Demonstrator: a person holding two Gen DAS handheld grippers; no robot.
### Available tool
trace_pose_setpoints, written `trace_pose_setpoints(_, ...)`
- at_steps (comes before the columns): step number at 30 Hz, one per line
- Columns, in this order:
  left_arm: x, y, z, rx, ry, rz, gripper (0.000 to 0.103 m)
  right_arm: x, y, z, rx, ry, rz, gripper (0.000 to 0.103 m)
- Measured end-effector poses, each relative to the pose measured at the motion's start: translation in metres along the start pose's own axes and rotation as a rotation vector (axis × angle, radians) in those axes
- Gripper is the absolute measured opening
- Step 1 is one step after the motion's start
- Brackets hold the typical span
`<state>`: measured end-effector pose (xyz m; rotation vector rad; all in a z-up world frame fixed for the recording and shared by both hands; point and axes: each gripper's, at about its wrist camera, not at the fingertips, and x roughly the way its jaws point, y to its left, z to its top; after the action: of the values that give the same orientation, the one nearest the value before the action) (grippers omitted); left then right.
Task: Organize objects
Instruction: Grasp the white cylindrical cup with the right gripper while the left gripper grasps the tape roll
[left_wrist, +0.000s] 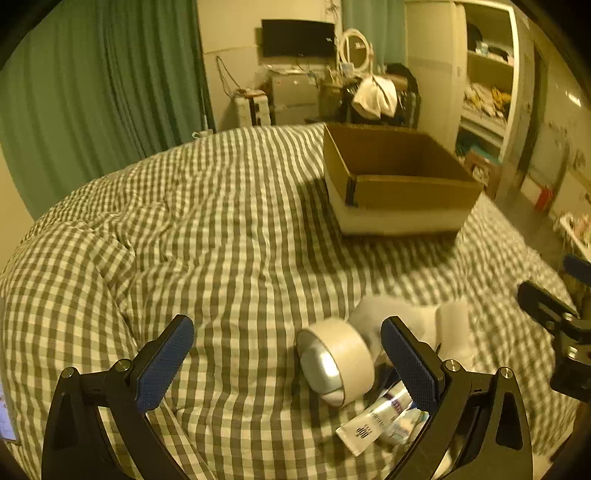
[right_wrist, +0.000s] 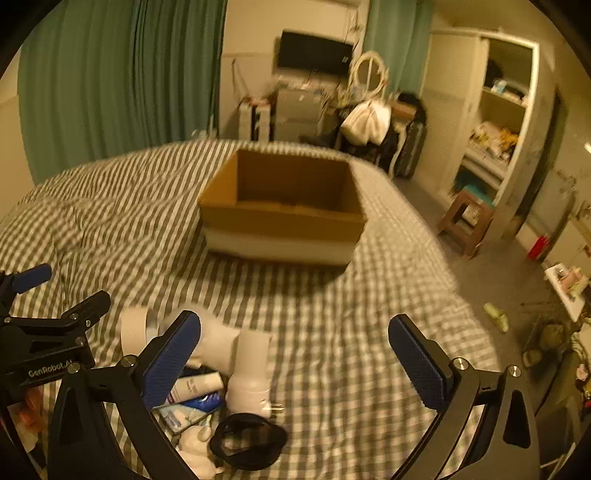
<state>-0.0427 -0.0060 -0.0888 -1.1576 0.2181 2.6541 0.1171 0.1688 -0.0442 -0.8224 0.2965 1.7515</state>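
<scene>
An open cardboard box (left_wrist: 399, 181) stands on the checked bed, also in the right wrist view (right_wrist: 284, 210). A pile of small objects lies near the bed's front: a tape roll (left_wrist: 336, 360), white tubes (left_wrist: 376, 417), a white bottle (right_wrist: 251, 373), a black ring (right_wrist: 249, 445) and a tube (right_wrist: 195, 386). My left gripper (left_wrist: 288, 363) is open, with the tape roll between its fingers. My right gripper (right_wrist: 295, 363) is open above the pile, with the white bottle between its fingers. Neither holds anything.
The bed's checked quilt (left_wrist: 221, 240) is rumpled at the left. A green curtain (left_wrist: 92, 92) hangs behind. A brown stool (right_wrist: 467, 225) and open shelves (right_wrist: 506, 122) stand at the right, with clutter on the floor.
</scene>
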Motion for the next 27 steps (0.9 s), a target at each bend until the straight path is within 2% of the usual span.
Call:
trace_pose_setpoints(2, 0.008, -0.003, -0.005, 0.026, 0.013, 0.004, 0.103, 0.02, 0.001, -0.007, 0.006, 0.057, 0.029, 0.096)
trace_pose_setpoints(4, 0.019, -0.008, -0.012, 0.072, 0.03, 0.011, 0.103, 0.043, 0.004, -0.017, 0.003, 0.133, 0.063, 0.084)
trace_pose_setpoints(6, 0.03, -0.012, -0.019, 0.114, 0.052, 0.008, 0.103, 0.059, 0.004, -0.025, 0.009, 0.19, 0.105, 0.078)
trace_pose_setpoints(8, 0.038, -0.015, -0.027, 0.143, 0.052, -0.025, 0.103, 0.075, 0.007, -0.033, 0.006, 0.238, 0.133, 0.078)
trace_pose_setpoints(12, 0.042, -0.025, -0.037, 0.219, -0.016, -0.082, 0.103, 0.093, 0.014, -0.045, -0.019, 0.288, 0.125, 0.074)
trace_pose_setpoints(13, 0.045, -0.027, -0.039, 0.24, -0.024, -0.1, 0.103, 0.097, 0.017, -0.047, 0.057, 0.327, 0.073, 0.07)
trace_pose_setpoints(16, 0.052, -0.026, -0.04, 0.233, -0.032, -0.161, 0.103, 0.103, 0.019, -0.055, 0.045, 0.364, 0.089, 0.06)
trace_pose_setpoints(18, 0.058, -0.025, -0.04, 0.215, -0.013, -0.201, 0.103, 0.107, 0.018, -0.058, 0.051, 0.37, 0.103, 0.054)
trace_pose_setpoints(20, 0.068, -0.024, -0.039, 0.196, 0.029, -0.222, 0.103, 0.108, 0.016, -0.059, 0.06, 0.366, 0.131, 0.044)
trace_pose_setpoints(22, 0.078, -0.021, -0.041, 0.177, 0.069, -0.252, 0.098, 0.107, 0.016, -0.059, 0.055, 0.364, 0.137, 0.043)
trace_pose_setpoints(24, 0.084, -0.019, -0.045, 0.17, 0.11, -0.287, 0.077, 0.106, 0.017, -0.059, 0.045, 0.363, 0.133, 0.043)
trace_pose_setpoints(27, 0.079, -0.019, -0.044, 0.167, 0.122, -0.331, 0.058, 0.102, 0.017, -0.059, 0.043, 0.355, 0.135, 0.043)
